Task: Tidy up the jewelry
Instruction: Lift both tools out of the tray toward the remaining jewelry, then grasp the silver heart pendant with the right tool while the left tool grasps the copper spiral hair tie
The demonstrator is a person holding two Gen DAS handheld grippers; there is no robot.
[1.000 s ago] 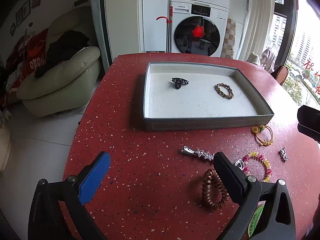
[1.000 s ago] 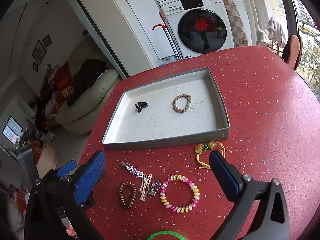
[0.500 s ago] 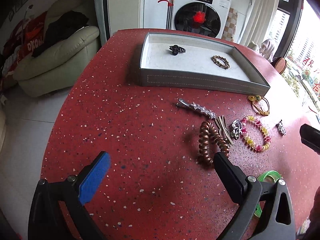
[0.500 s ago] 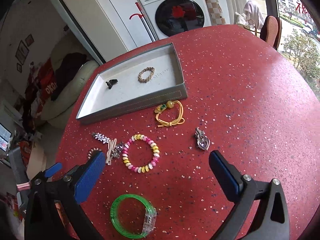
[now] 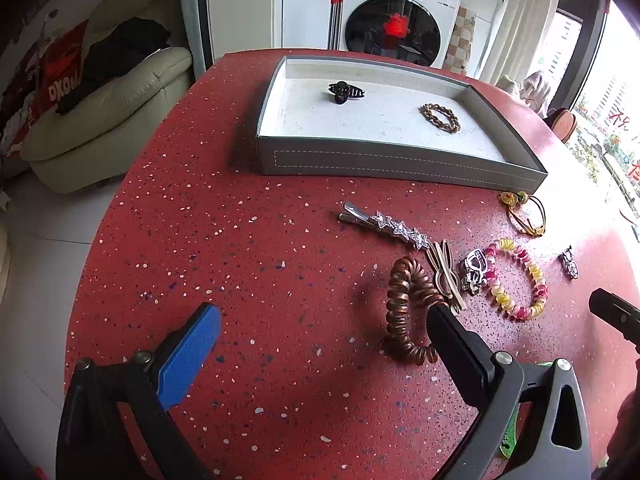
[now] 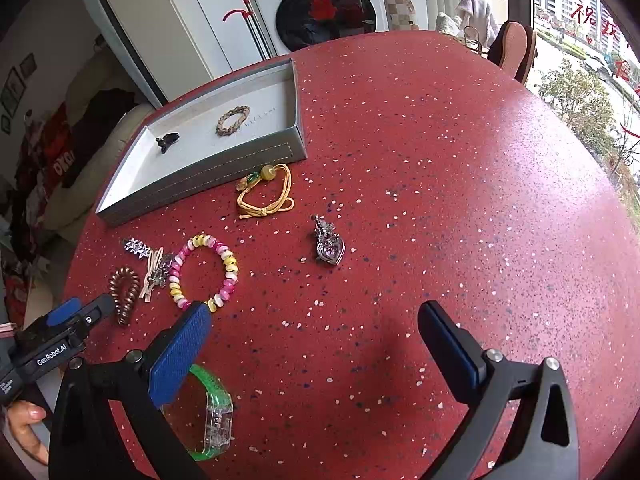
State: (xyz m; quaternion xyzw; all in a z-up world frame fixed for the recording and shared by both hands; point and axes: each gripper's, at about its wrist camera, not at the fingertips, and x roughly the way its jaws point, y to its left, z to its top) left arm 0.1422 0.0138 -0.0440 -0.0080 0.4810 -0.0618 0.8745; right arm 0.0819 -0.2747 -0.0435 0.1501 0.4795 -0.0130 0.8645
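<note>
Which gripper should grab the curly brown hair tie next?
Probably the left gripper: it is open, with the hair tie right beside one finger. The right gripper sits farther off.

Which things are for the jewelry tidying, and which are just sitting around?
For the job: grey tray, black claw clip, brown chain bracelet, star hair clip, copper coil tie, pink-yellow bead bracelet, yellow cord bracelet, heart pendant, green bangle.

Just around: washing machine, sofa, chair.
</note>
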